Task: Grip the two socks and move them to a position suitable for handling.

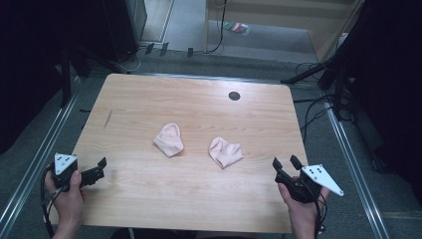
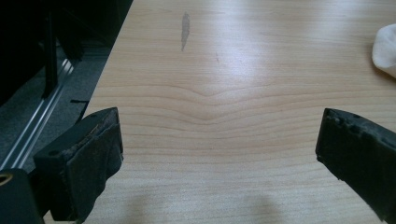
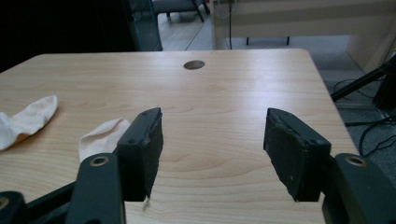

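High view: 2 socks, left sock [image 1: 168, 140] and right sock [image 1: 225, 152], mid-frame. Left gripper [image 1: 102, 168] and right gripper [image 1: 284, 164], jaws spread, empty. Advice: approach low, pinch 1 cuff edge each.

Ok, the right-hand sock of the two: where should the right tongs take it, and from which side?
Probably at the near tip of the right sock, coming in from the right tongs' own side. It lies flat and crumpled on the table, its narrower end pointing toward the near edge, with a thicker fold there. The tongs' jaws are open and empty, with bare wood between them and the sock.
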A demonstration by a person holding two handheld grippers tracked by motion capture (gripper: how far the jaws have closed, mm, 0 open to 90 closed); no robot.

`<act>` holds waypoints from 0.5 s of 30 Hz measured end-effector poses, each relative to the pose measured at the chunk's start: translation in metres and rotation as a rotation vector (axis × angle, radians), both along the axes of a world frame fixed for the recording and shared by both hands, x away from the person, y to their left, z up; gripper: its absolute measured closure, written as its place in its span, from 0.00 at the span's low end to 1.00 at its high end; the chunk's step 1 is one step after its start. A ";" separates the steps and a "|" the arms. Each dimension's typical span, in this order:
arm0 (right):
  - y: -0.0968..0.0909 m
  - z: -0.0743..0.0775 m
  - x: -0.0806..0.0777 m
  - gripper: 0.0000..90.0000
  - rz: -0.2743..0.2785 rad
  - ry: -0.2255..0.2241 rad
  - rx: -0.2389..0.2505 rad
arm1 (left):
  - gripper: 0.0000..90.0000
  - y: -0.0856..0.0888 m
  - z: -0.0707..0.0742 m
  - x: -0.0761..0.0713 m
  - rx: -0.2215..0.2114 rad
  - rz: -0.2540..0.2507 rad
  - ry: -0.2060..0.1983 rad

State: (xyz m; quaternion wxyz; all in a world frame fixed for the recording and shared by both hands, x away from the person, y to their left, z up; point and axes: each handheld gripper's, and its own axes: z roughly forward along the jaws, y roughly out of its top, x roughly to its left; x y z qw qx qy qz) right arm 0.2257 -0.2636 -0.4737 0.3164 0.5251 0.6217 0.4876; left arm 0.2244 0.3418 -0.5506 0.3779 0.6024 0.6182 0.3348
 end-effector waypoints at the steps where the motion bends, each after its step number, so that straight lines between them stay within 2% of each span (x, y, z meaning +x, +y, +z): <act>1: 0.000 0.000 0.000 0.44 0.000 0.000 0.000 | 0.01 0.000 0.000 0.000 0.000 0.000 0.000; 5: 0.015 0.002 0.006 0.48 0.007 0.023 -0.045 | 0.01 -0.001 0.000 0.000 0.001 0.000 0.000; 6: 0.023 0.004 0.009 0.56 0.071 0.058 -0.025 | 0.01 -0.001 0.000 0.000 0.001 0.000 -0.001; 7: 0.023 0.004 0.009 0.56 0.071 0.058 -0.025 | 0.01 -0.001 0.000 0.000 0.001 0.000 -0.001; 8: 0.033 0.005 0.013 0.54 0.100 0.076 -0.028 | 0.01 -0.001 0.000 0.000 0.002 0.001 -0.001; 10: 0.040 0.005 0.017 0.53 0.103 0.081 -0.041 | 0.01 -0.001 0.000 0.000 0.003 0.001 -0.001; 13: 0.049 0.005 0.022 0.52 0.114 0.088 -0.037 | 0.01 -0.001 0.000 0.000 0.004 0.003 -0.002; 15: 0.065 0.003 0.029 0.48 0.130 0.101 -0.078 | 0.01 -0.001 0.000 0.000 0.004 0.003 -0.002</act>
